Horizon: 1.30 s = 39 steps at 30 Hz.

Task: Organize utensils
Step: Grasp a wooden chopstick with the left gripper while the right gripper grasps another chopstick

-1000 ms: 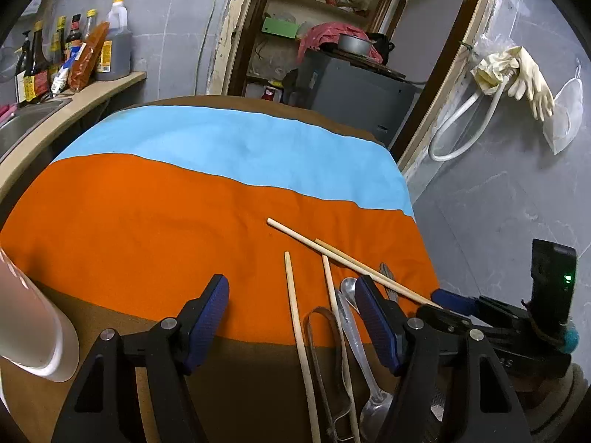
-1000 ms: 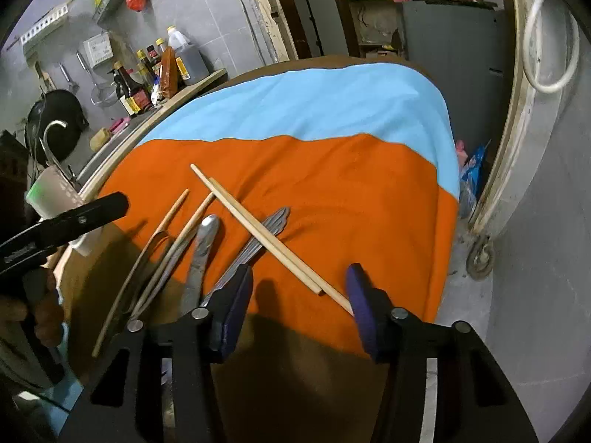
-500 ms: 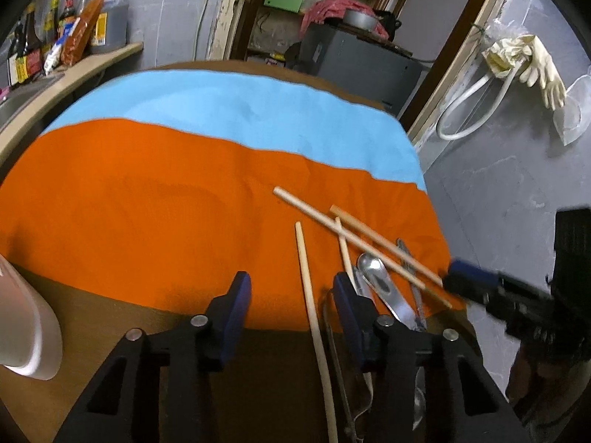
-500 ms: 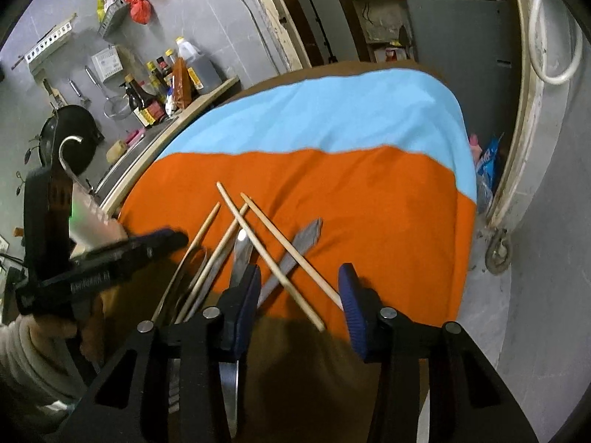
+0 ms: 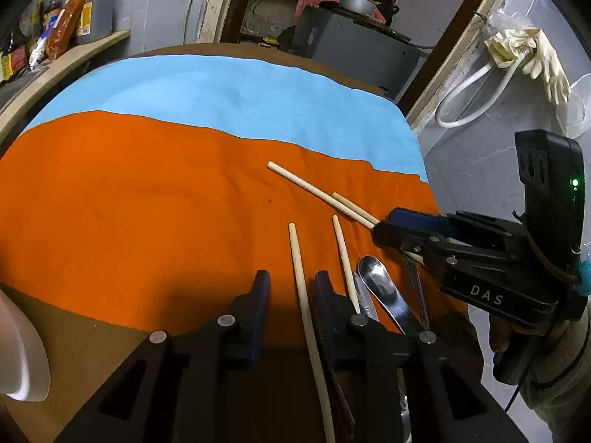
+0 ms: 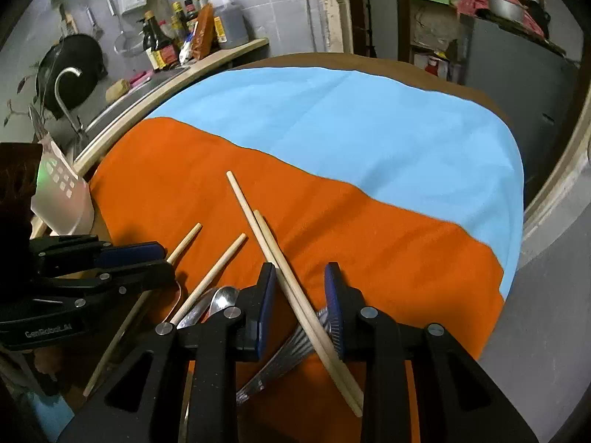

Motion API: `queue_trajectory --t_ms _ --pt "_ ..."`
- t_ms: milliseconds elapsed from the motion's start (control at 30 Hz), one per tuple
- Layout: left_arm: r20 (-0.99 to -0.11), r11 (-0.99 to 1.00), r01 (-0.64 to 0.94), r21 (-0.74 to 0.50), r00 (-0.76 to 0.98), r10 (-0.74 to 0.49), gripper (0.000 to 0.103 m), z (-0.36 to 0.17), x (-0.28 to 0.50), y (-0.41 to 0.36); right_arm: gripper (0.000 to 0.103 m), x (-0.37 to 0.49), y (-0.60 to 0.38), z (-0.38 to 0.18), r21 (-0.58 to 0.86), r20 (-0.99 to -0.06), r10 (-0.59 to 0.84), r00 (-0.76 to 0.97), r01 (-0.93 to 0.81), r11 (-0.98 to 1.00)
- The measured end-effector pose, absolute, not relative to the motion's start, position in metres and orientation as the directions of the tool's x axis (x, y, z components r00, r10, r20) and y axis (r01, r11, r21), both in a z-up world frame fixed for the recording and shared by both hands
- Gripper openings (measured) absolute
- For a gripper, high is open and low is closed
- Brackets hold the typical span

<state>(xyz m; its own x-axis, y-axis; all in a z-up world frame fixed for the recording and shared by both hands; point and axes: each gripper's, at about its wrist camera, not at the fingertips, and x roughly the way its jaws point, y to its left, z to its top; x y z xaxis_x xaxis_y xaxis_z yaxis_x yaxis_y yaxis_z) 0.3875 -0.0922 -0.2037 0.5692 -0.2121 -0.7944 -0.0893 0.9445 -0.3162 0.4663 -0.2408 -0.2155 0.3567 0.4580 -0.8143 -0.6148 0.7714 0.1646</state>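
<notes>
Several wooden chopsticks, a metal spoon [image 5: 384, 288] and a metal fork [image 6: 284, 354] lie on the orange cloth [image 5: 147, 203] near the table's front edge. My left gripper [image 5: 291, 288] is open, its jaws on either side of one chopstick [image 5: 301, 284]; a second chopstick [image 5: 345, 254] lies just right of it. My right gripper [image 6: 301, 291] is open around a crossed pair of chopsticks [image 6: 273, 243], above the fork. The right gripper also shows in the left wrist view [image 5: 399, 227], and the left gripper in the right wrist view [image 6: 162, 262].
A white utensil holder [image 6: 61, 199] stands at the table's left edge, also in the left wrist view [image 5: 18, 361]. A blue cloth [image 6: 351, 122] covers the far half. A counter with bottles [image 6: 192, 33] and a sink lies to the left; a doorway and grey cabinet [image 5: 354, 51] behind.
Both grippers have moved forward and down onto the utensils and narrowed. The left now straddles one chopstick; the right straddles the crossed pair.
</notes>
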Motion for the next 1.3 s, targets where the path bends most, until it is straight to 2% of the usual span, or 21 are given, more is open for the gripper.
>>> queue_trajectory --t_ms 200,267,500,700,1100,1300 --pt "-0.807 0.946 -0.073 -0.315 0.546 -0.226 0.02 -0.203 0.398 -0.096 0.021 0.475 -0.25 -0.209 0.208 -0.803 0.48 0.353 -0.588 0.781" --pt "-0.808 0.942 -0.065 -0.328 0.537 -0.244 0.012 -0.204 0.401 -0.097 0.021 0.477 -0.254 -0.21 0.216 -0.805 0.48 0.349 -0.581 0.785" --pt "-0.806 0.946 -0.068 -0.316 0.545 -0.231 0.006 -0.202 0.397 -0.101 0.021 0.472 -0.243 -0.21 0.166 -0.82 0.463 0.337 -0.634 0.755" --pt "-0.827 0.954 -0.113 -0.278 0.534 -0.178 0.005 -0.201 0.391 -0.09 0.021 0.475 -0.24 -0.208 0.14 -0.834 0.439 0.334 -0.641 0.754" --pt "-0.819 0.93 -0.131 -0.343 0.526 -0.228 0.005 -0.207 0.383 -0.072 0.021 0.48 -0.207 -0.205 -0.013 -0.894 0.322 0.312 -0.736 0.677" --pt "-0.832 0.932 -0.124 -0.342 0.501 -0.239 0.006 -0.207 0.388 -0.07 0.02 0.485 -0.211 -0.2 0.036 -0.895 0.34 0.288 -0.713 0.7"
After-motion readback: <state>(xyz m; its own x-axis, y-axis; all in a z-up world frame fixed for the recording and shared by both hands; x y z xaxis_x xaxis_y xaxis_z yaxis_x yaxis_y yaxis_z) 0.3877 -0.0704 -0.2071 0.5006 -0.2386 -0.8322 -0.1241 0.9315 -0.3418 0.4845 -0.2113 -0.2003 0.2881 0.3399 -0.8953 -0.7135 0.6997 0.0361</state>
